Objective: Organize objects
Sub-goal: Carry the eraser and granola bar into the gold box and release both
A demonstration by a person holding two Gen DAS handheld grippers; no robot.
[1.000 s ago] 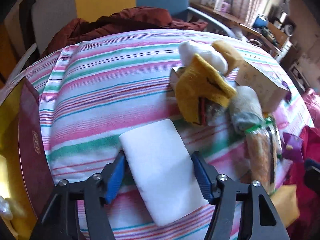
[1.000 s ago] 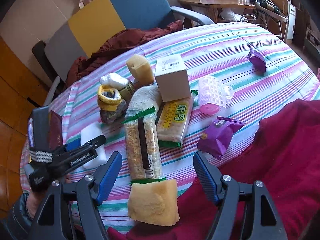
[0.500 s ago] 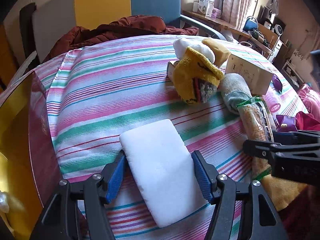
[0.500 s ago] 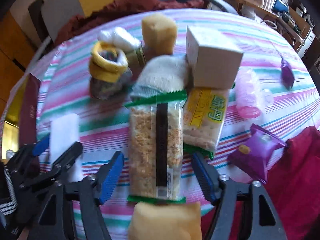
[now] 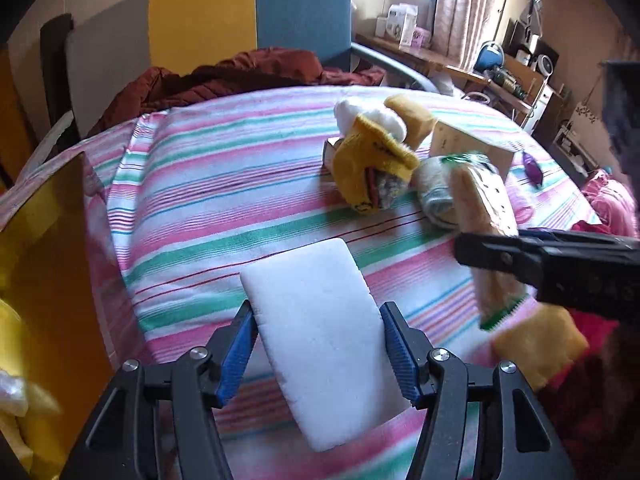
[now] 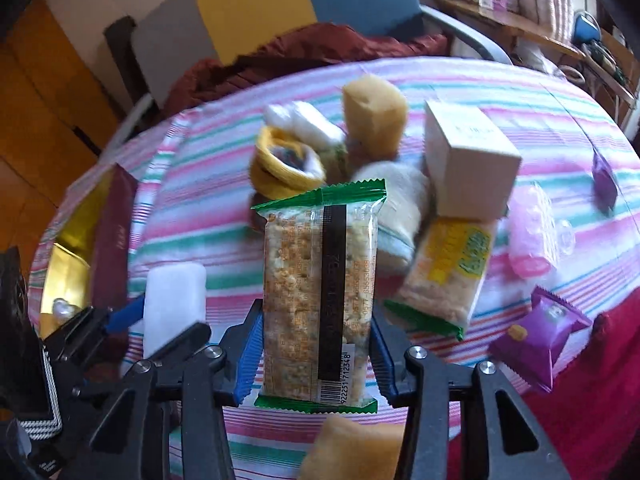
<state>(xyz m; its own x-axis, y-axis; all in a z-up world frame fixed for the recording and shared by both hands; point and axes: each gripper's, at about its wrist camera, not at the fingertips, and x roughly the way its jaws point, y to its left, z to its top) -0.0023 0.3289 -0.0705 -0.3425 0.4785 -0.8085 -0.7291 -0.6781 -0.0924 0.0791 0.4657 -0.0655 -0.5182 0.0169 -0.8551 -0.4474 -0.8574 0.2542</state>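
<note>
My left gripper (image 5: 318,344) is shut on a white sponge block (image 5: 316,320), held just over the striped tablecloth (image 5: 208,200). My right gripper (image 6: 316,352) is shut on a green-edged cracker pack (image 6: 320,292), lifted clear of the cloth and tilted up; it also shows in the left wrist view (image 5: 486,220). The white sponge block and left gripper show at the left of the right wrist view (image 6: 172,300).
A yellow sock (image 6: 286,168), tan sponge (image 6: 374,116), white box (image 6: 468,160), second cracker pack (image 6: 444,276), pink holder (image 6: 532,236) and purple packets (image 6: 540,332) lie on the cloth. A maroon and gold box (image 6: 108,240) stands left. A tan sponge (image 6: 352,448) lies near.
My right gripper moved forward and closed on the cracker pack, then lifted it. My left gripper kept hold of the white sponge block and drew back slightly.
</note>
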